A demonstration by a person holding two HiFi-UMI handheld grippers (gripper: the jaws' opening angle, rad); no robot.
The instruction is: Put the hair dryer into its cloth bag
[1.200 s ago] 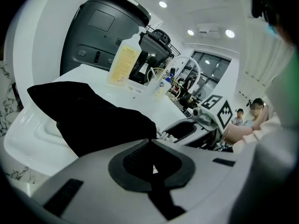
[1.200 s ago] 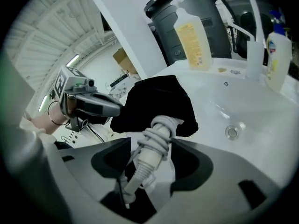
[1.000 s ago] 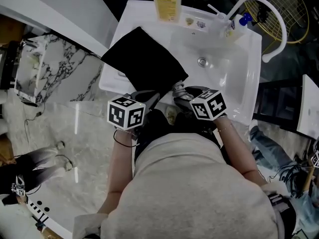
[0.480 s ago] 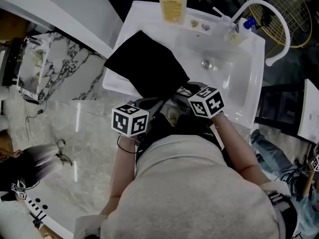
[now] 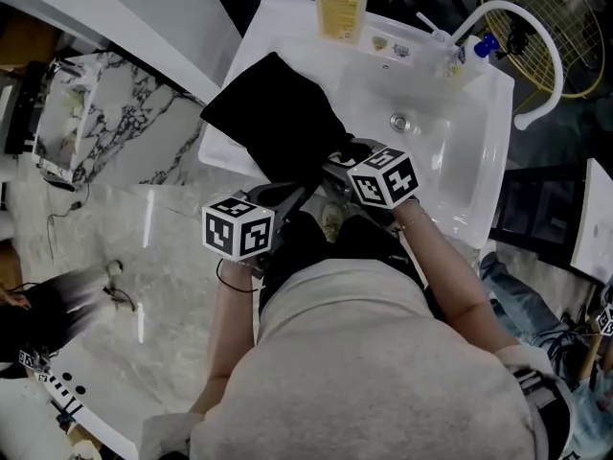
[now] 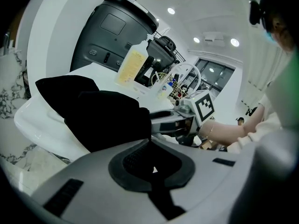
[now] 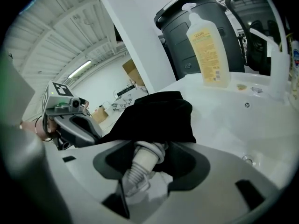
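White basin (image 5: 460,161) — black bag (image 5: 273,123), bottle (image 5: 342,6)

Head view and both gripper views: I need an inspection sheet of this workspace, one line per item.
Surface: white sink, basin bare.
Job's things: black cloth bag lies over the sink's left rim; hair dryer shows only its handle end, the rest hidden in the bag.
Clutter: soap bottle and small items on the back ledge beside the tap.
Grippers: left gripper shut on the bag's edge; right gripper apparently grips the dryer's handle, jaws just opened slightly.
Cables: ribbed cord end at the handle; cord beyond not traceable.
Surroundings: marble floor; yellow wire frame behind the sink.
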